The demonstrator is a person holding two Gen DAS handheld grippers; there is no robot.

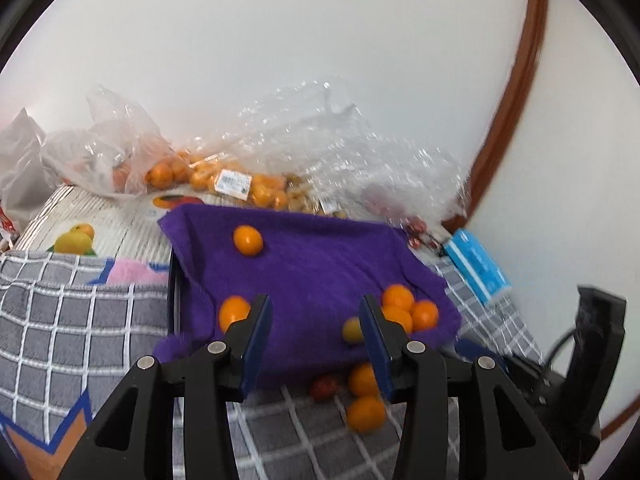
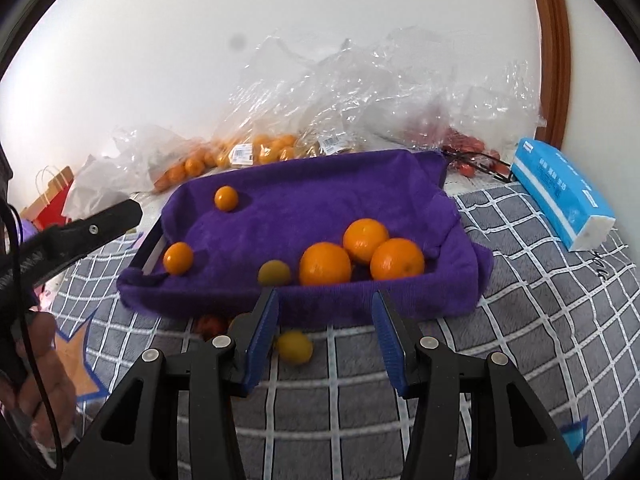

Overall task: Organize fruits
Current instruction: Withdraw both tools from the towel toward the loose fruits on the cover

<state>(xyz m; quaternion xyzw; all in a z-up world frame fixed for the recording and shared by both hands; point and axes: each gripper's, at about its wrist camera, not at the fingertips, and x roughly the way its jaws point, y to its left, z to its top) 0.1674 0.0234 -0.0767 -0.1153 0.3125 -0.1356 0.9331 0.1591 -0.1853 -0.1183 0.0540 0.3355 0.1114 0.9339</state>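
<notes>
A tray lined with a purple cloth (image 1: 320, 264) (image 2: 312, 196) holds three big oranges (image 2: 362, 256) (image 1: 404, 308), two small orange fruits (image 2: 178, 258) (image 2: 226, 198) and a yellowish one (image 2: 274, 273). On the grey checked blanket in front of the tray lie a yellow fruit (image 2: 295, 347), a red fruit (image 2: 210, 325) (image 1: 323, 387) and two orange fruits (image 1: 365, 413). My left gripper (image 1: 316, 344) is open and empty over the tray's near edge. My right gripper (image 2: 326, 338) is open and empty above the blanket, just right of the yellow fruit.
Clear plastic bags of oranges (image 1: 224, 180) (image 2: 248, 152) and red fruit (image 2: 468, 144) lie against the wall behind the tray. A blue tissue pack (image 2: 560, 196) (image 1: 476, 264) lies to the right. The left gripper's body (image 2: 72, 232) shows at the right wrist view's left edge.
</notes>
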